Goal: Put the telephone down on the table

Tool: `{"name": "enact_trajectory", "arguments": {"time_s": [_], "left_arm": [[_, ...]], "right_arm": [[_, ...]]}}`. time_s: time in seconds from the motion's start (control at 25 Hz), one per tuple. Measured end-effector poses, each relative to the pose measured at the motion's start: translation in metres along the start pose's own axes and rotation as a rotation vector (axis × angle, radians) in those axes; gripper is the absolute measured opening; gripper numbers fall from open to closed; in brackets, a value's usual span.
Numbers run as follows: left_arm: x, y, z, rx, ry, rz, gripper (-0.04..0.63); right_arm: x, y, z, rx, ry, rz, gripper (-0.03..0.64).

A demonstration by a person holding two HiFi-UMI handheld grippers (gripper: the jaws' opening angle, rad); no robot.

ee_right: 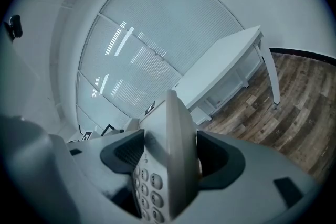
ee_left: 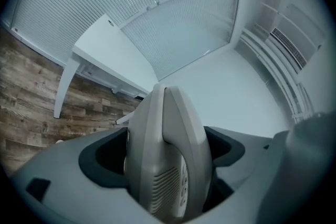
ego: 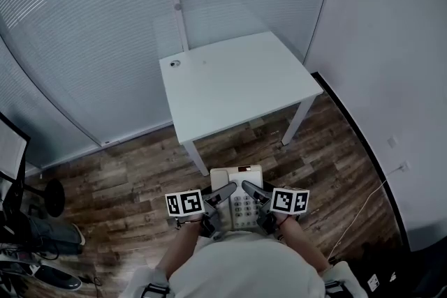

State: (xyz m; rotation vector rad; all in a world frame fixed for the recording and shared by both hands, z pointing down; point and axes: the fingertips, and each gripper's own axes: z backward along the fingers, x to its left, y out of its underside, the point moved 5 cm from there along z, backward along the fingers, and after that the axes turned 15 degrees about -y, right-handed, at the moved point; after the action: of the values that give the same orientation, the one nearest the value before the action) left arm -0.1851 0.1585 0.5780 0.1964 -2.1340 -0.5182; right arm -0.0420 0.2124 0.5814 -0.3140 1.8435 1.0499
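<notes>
A beige desk telephone (ego: 237, 199) with a keypad is held in the air close to my body, above the wooden floor. My left gripper (ego: 222, 193) is shut on its left edge and my right gripper (ego: 253, 192) is shut on its right edge. In the left gripper view the telephone (ee_left: 168, 157) fills the space between the jaws, its side with the speaker grille showing. The telephone (ee_right: 165, 165) with its keypad sits clamped between the jaws in the right gripper view. The white table (ego: 234, 80) stands ahead of me, apart from the telephone.
A small round object (ego: 174, 63) lies at the table's far left corner. Glass walls with blinds (ego: 84, 31) run behind and left of the table; a white wall (ego: 391, 45) is at the right. Chair bases and a shoe (ego: 42, 234) sit at lower left.
</notes>
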Motion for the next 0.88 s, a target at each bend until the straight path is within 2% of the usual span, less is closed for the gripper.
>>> {"name": "enact_trajectory", "arguments": {"time_s": [0.88], "left_arm": [[0.024,-0.143,-0.053,0.014,0.007,0.013,0.430]], "right_arm": [[-0.028,-0.113,-0.101,0.007,0.017,-0.011,0.318]]}}
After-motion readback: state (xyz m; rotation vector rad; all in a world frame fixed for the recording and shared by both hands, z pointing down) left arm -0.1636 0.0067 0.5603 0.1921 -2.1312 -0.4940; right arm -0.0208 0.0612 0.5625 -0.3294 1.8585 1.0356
